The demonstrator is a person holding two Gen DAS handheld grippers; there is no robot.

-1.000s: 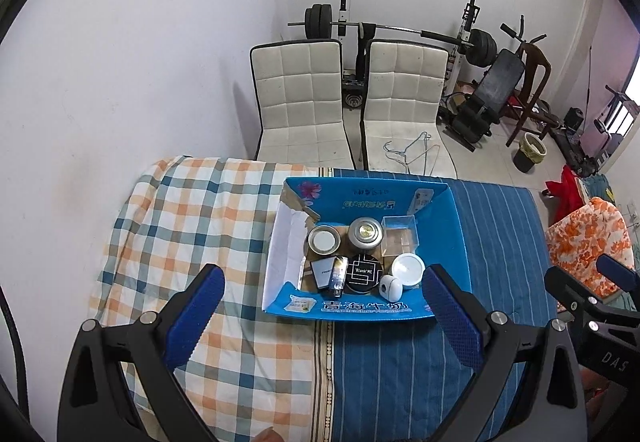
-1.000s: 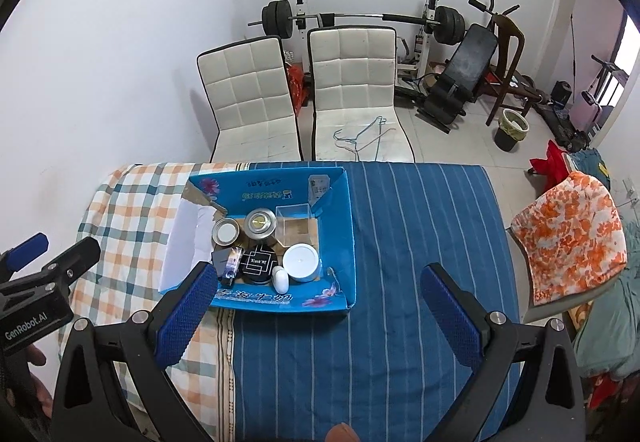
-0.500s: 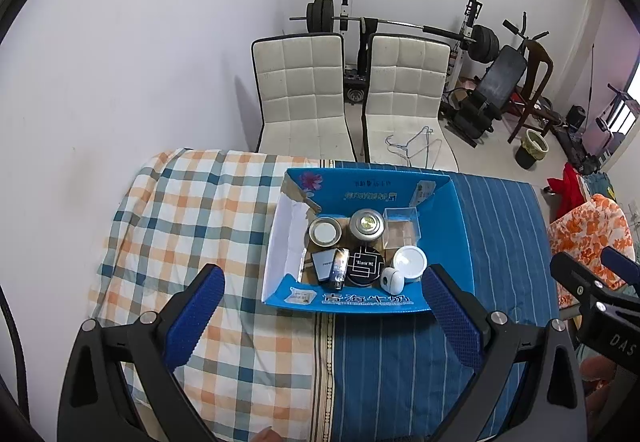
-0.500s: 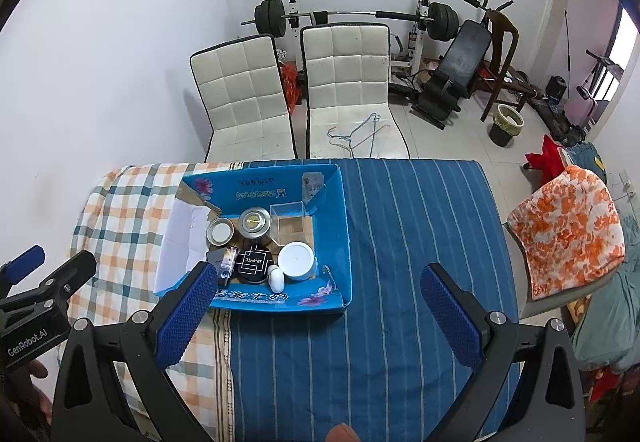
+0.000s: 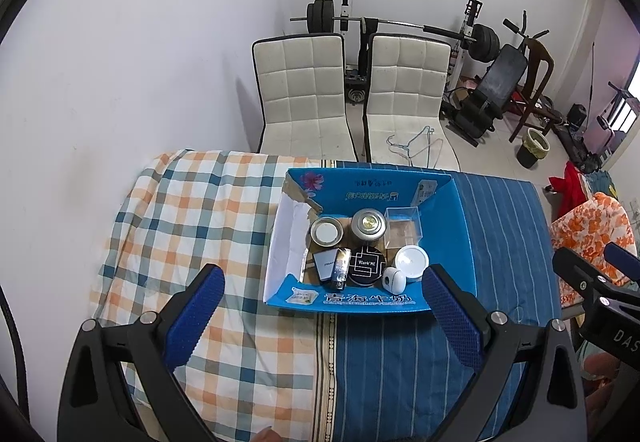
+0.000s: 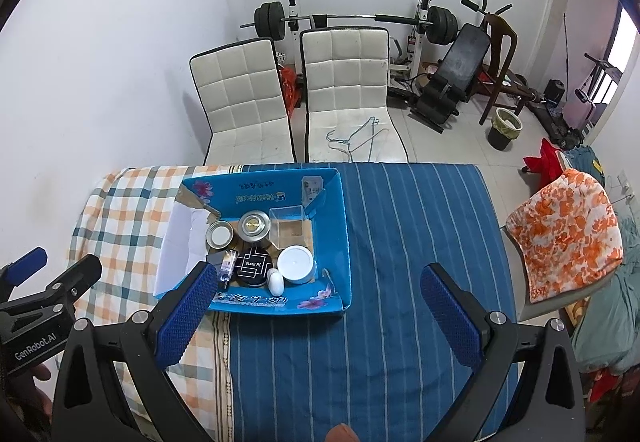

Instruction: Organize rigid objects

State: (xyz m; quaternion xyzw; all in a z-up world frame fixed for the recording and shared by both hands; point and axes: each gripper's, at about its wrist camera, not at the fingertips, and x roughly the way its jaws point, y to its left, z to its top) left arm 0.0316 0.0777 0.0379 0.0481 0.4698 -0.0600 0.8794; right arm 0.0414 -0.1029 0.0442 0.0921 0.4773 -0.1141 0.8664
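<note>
Nearest, the left tool (image 5: 320, 306) and right tool (image 6: 316, 316) hover high above the bed, each with its blue-padded fingers spread wide and empty, angled down as if surveying. Beyond them the shallow blue cardboard box (image 6: 338, 242) sits where the checked quilt (image 5: 192, 210) meets the striped blue cover (image 6: 420, 234). All the rigid things lie packed inside it: small white oval case (image 6: 275, 281), black square-patterned round compact (image 6: 253, 265), white round jar (image 6: 295, 263), then 2 round tins and a clear plastic cube (image 6: 289, 228) at the far side, likely grouped to keep them together
</note>
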